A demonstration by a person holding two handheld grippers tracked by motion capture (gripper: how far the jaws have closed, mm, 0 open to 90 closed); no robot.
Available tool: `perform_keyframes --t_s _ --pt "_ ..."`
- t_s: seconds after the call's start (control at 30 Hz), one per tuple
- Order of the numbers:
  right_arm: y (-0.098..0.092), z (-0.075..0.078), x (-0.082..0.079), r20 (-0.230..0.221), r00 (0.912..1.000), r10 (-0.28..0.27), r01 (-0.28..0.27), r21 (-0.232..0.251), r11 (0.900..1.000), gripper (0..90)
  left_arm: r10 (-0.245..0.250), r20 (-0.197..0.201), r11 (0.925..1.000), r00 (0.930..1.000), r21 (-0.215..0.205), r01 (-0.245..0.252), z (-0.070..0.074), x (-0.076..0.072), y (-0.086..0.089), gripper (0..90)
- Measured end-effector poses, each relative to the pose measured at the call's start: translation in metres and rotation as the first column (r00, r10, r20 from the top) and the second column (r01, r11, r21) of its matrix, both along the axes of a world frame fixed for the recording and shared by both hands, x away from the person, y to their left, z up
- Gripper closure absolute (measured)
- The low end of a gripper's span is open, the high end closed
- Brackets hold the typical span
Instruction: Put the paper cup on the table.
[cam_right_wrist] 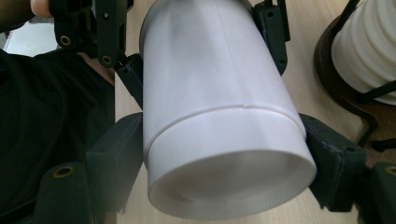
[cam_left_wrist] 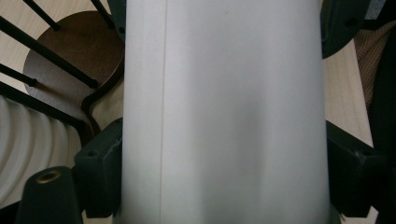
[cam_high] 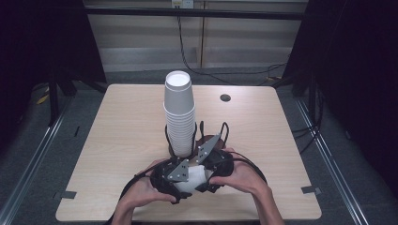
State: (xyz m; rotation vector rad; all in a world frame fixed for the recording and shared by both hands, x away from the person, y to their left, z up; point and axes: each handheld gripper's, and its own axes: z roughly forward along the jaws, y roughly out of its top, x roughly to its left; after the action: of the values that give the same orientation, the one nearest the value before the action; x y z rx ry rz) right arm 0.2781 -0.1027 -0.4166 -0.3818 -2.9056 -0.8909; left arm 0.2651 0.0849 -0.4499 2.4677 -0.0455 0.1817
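A white foam cup lies on its side between my two grippers near the table's front edge. My left gripper is shut on its body, and in the left gripper view the cup wall sits between the black jaws of the left gripper. My right gripper is shut on the rim end. In the right gripper view the cup's open mouth faces the camera between the jaws of the right gripper, with the left gripper clamped farther along. Whether it is one cup or nested cups I cannot tell.
A tall stack of white cups stands in a black wire holder on a dark round base, just beyond the grippers at the middle of the wooden table. A dark round grommet lies behind it.
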Motion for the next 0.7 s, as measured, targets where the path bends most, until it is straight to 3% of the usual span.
perform_keyframes --t_s 0.17,0.43,0.7 --pt "0.0032 -0.0008 -0.0015 -0.001 1.0000 0.007 -0.007 -0.021 1.000 22.1 -0.007 -0.005 0.9999 1.0000 -0.015 0.007 -0.0008 -0.0007 0.0011 16.3" --pt "-0.0003 -0.0023 -0.0012 -0.022 0.9998 0.002 -0.002 -0.003 1.000 23.2 -0.021 -0.015 0.9991 0.9997 -0.036 0.020 -0.0021 0.0002 0.0024 15.0" --pt "-0.0008 0.0017 -0.0003 -0.041 0.9992 0.005 -0.004 0.017 1.000 23.5 -0.029 -0.035 0.9954 0.9990 -0.092 0.025 -0.0001 0.0006 0.0085 13.5"
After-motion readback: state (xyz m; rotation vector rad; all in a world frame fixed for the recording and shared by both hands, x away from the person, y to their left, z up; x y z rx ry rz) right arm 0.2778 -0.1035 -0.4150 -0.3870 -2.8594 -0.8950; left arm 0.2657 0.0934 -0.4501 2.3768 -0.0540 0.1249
